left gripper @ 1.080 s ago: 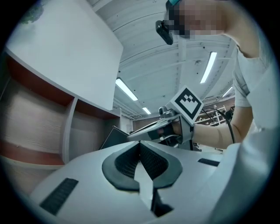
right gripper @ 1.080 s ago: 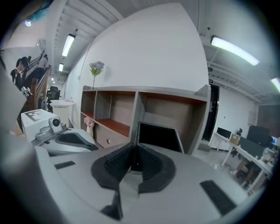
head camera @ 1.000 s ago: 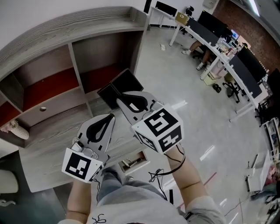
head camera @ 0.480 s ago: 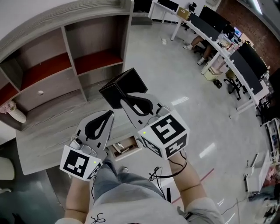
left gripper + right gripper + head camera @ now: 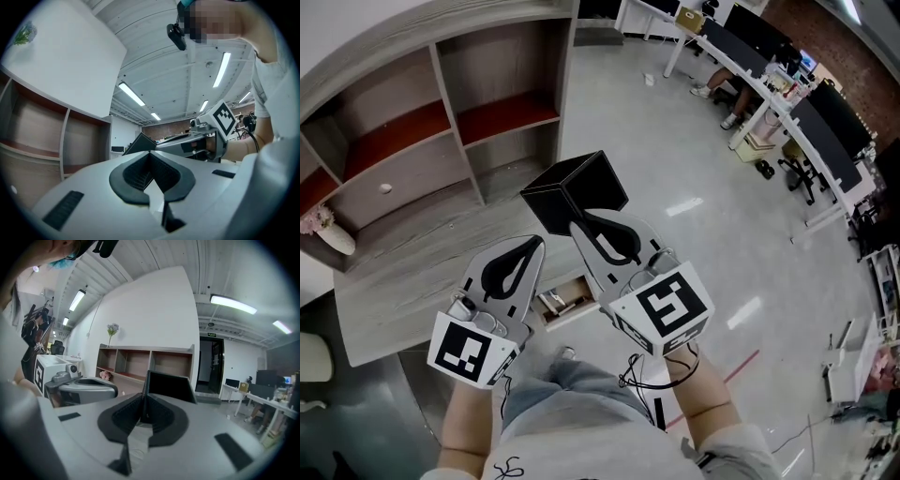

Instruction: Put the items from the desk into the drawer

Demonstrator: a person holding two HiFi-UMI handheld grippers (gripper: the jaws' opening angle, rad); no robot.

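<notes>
Item 1, nearest: person's forearms and grey trousers at the lower edge of the head view, one tool in each hand.

Item 2: left hand-held gripper [image 5: 528,246], marker cube toward the wearer. Its dark pads are closed together with nothing between them. It is held above the worktop, just beside the right tool.

Item 3: right hand-held gripper [image 5: 581,228], marker cube toward the wearer. Its jaws are narrow and clamped on one thin wall of a black box [image 5: 579,187], which is carried in the air past the front edge of the worktop, tilted, over the floor [image 5: 675,159].

Item 4: drawer [image 5: 565,302], pulled open below the front edge of the worktop, between and beneath the two tools. Small items lie inside, too small to tell apart.

Item 5: worktop [image 5: 403,281], pale grey wood grain. A small pink-and-white object [image 5: 326,234] sits at its far left.

Item 6: shelf unit [image 5: 422,122] behind the worktop, with open compartments and reddish shelf boards, and a closed drawer front with a round knob [image 5: 386,188].

Item 7, farthest: rows of office desks with dark monitors [image 5: 787,103], upper right.
</notes>
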